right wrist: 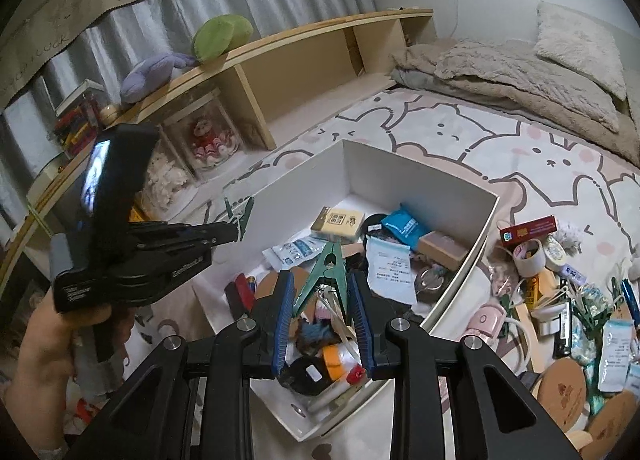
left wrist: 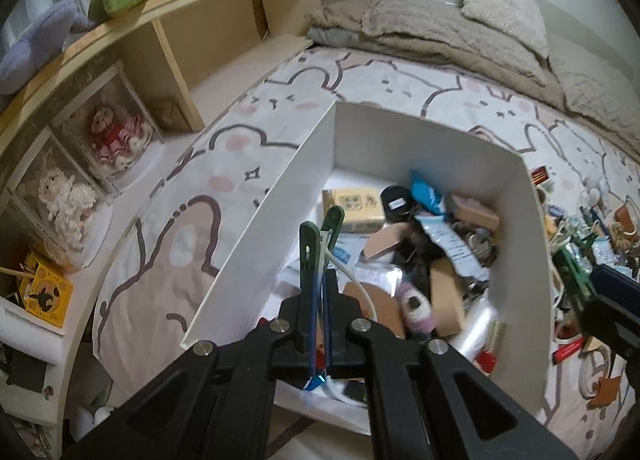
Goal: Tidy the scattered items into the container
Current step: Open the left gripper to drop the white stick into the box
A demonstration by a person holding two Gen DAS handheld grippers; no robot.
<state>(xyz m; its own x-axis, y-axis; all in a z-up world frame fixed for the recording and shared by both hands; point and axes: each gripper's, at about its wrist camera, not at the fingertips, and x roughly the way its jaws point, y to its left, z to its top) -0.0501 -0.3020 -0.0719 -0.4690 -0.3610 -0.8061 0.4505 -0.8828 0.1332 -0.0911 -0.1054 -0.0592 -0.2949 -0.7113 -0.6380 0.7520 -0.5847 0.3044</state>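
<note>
1. Box (left wrist: 520,220): its near corner is hidden behind the left gripper (left wrist: 320,232) in the left view.
2. Peg (left wrist: 316,244) in that gripper: its lower part is covered by the pads.
3. Right gripper (right wrist: 322,300): its peg (right wrist: 326,272) hides the box items behind it.
4. Clutter (right wrist: 560,300) on the bed: cut off at the right edge, labels too small to read.
5. Hand (right wrist: 80,320): mostly behind the gripper handle.

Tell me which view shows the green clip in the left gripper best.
The right wrist view: it shows the left gripper side-on, with the green clip spread beyond its tips beside the white box. In the left wrist view the clip is seen edge-on between the shut pads, mostly hidden.
</note>
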